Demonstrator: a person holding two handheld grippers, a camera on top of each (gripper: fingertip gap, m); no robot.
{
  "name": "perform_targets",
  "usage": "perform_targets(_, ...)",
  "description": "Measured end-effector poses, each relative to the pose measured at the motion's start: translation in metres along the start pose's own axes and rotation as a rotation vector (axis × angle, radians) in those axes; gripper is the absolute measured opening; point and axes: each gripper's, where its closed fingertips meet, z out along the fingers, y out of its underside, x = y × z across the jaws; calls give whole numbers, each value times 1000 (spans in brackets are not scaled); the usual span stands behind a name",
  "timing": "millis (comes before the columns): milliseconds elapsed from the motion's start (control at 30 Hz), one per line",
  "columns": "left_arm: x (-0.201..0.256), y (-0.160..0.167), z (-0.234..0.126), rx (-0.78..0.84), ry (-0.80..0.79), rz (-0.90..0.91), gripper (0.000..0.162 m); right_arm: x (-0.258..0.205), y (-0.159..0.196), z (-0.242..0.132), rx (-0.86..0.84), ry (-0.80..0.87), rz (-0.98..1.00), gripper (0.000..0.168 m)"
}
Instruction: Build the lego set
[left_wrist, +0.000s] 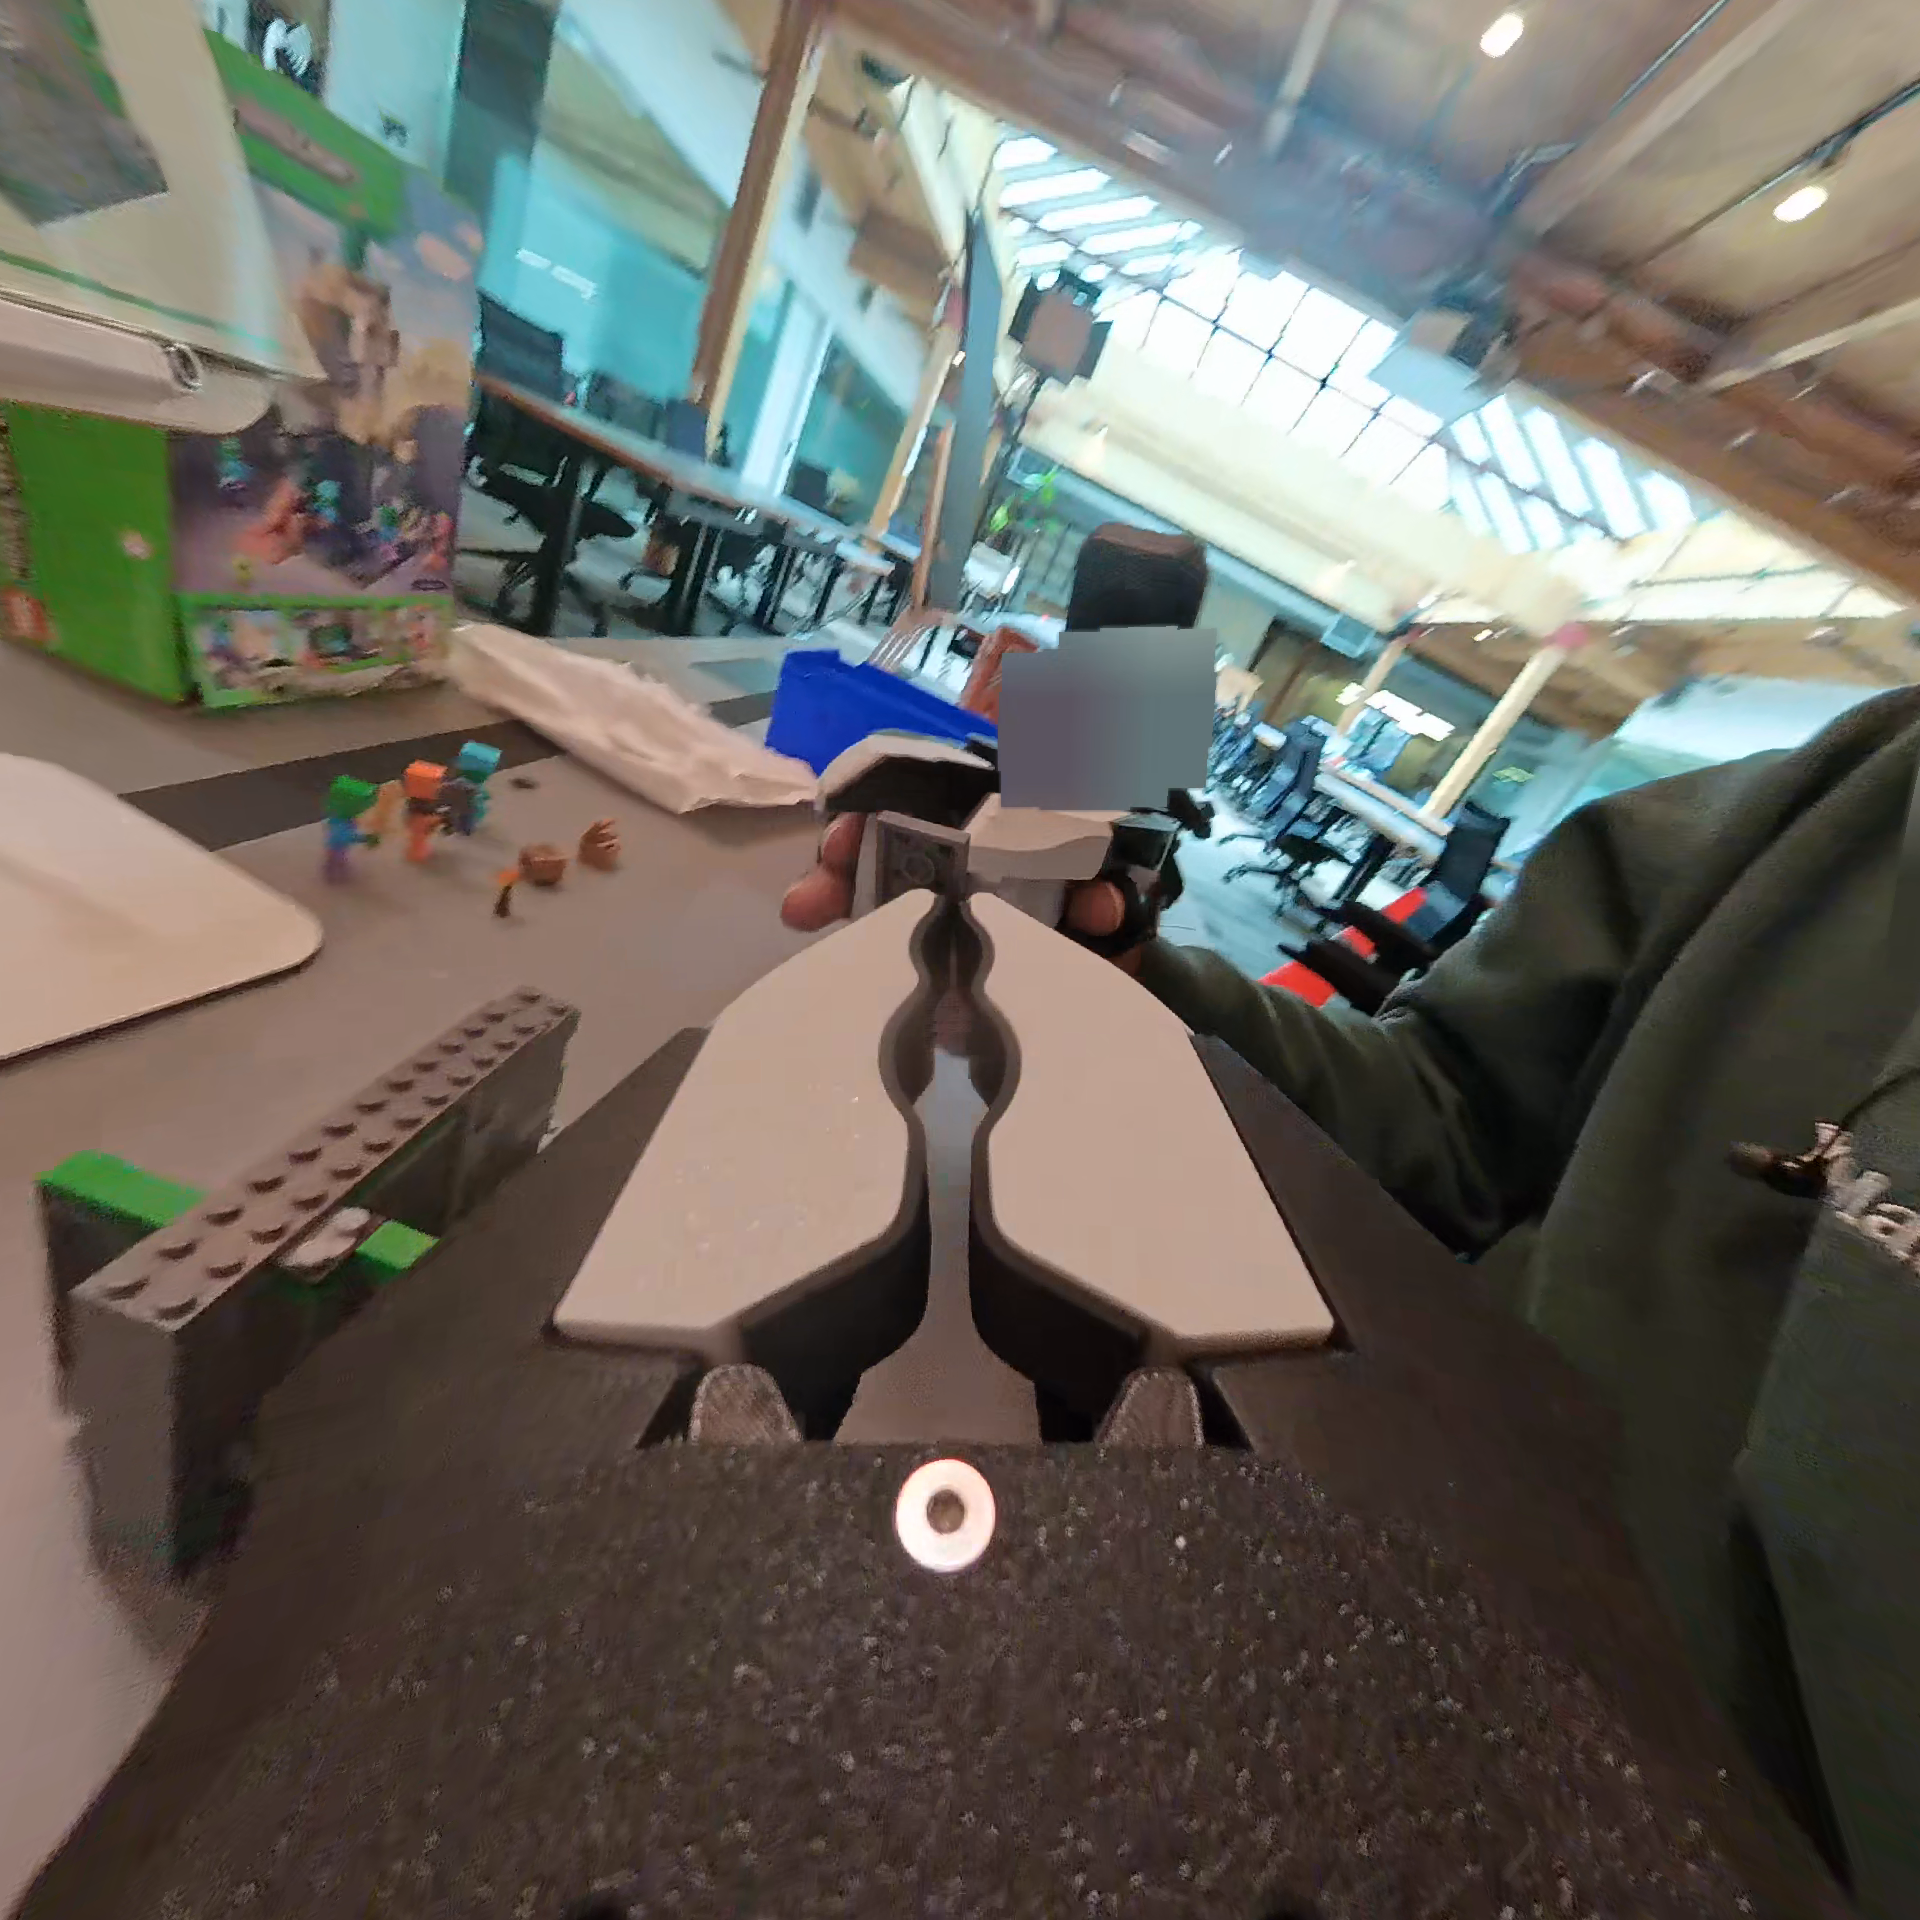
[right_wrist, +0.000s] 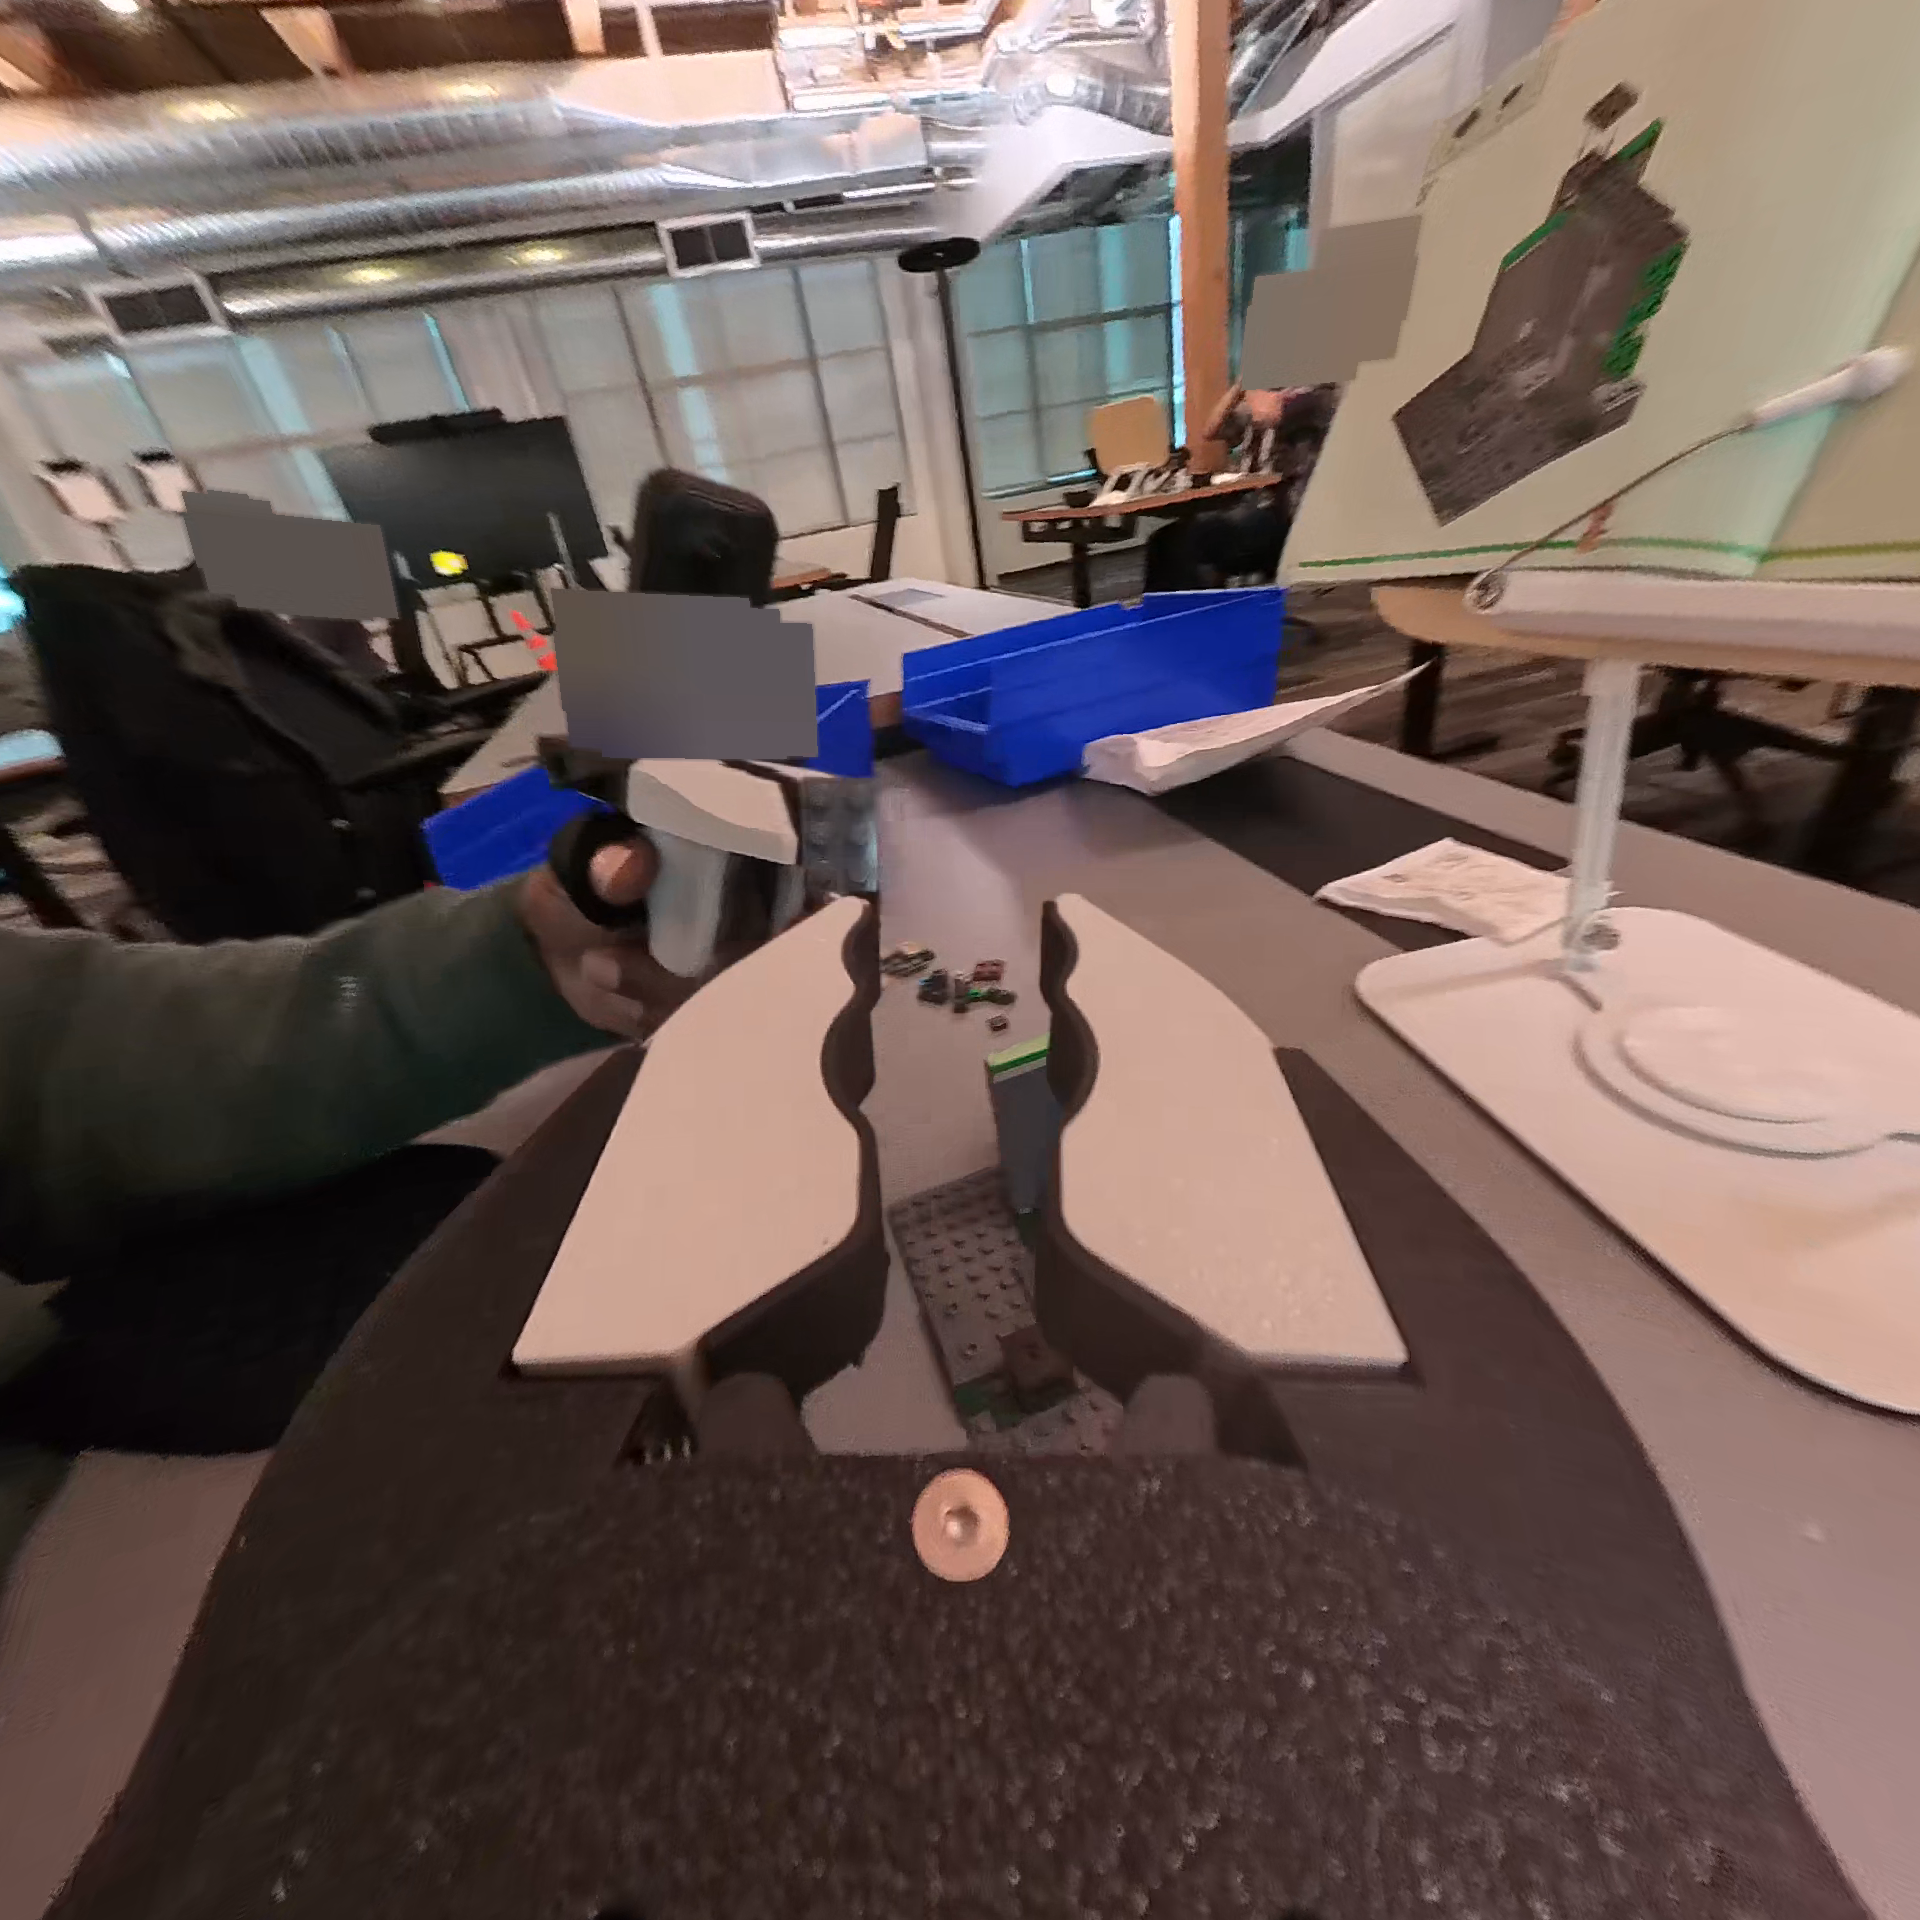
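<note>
My left gripper (left_wrist: 948, 914) pinches a small grey Lego plate (left_wrist: 912, 868) at its fingertips, held upright at frame centre. My right gripper (right_wrist: 958, 914) is spread apart and holds nothing. The grey and green Lego build (left_wrist: 301, 1174) sits on the grey table (left_wrist: 436, 935) at lower left. Minifigures (left_wrist: 416, 805) stand left of centre, loose pieces (right_wrist: 951, 982) mid-frame.

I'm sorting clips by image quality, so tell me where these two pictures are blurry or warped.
Left wrist view: the grey and green lego build at lower left smears with motion blur, the ceiling beams bend from the wide lens, and the left gripper stays sharp. Right wrist view: the instruction booklet and edges are streaked; the right gripper is crisp.
</note>
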Motion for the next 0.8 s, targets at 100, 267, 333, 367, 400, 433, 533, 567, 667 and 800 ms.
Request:
perform_targets(100,1,7,0,44,61,-45,0,-7,10,2,-39,-78,46,29)
perform_targets(267,10,7,-3,91,138,-52,0,-29,24,10,-86,-210,111,28)
perform_targets(333,16,7,-2,104,179,-59,0,-36,24,14,-81,-246,141,28)
perform_targets(367,20,7,-1,115,203,-64,0,-39,23,15,-75,-265,158,28)
perform_targets(400,23,7,-1,126,221,-72,0,-42,23,16,-72,-283,171,27)
perform_targets(433,25,7,-1,131,237,-77,0,-45,23,16,-71,-300,180,27)
perform_targets(533,29,10,0,130,267,-76,0,-53,21,14,-64,-349,197,25)
perform_targets(567,31,10,0,135,281,-80,0,-54,20,14,-60,-361,203,24)
perform_targets(667,33,11,0,135,303,-83,0,-58,14,11,-32,-402,238,22)
perform_targets(800,34,13,-1,132,311,-75,0,-59,8,8,-2,-439,309,18)
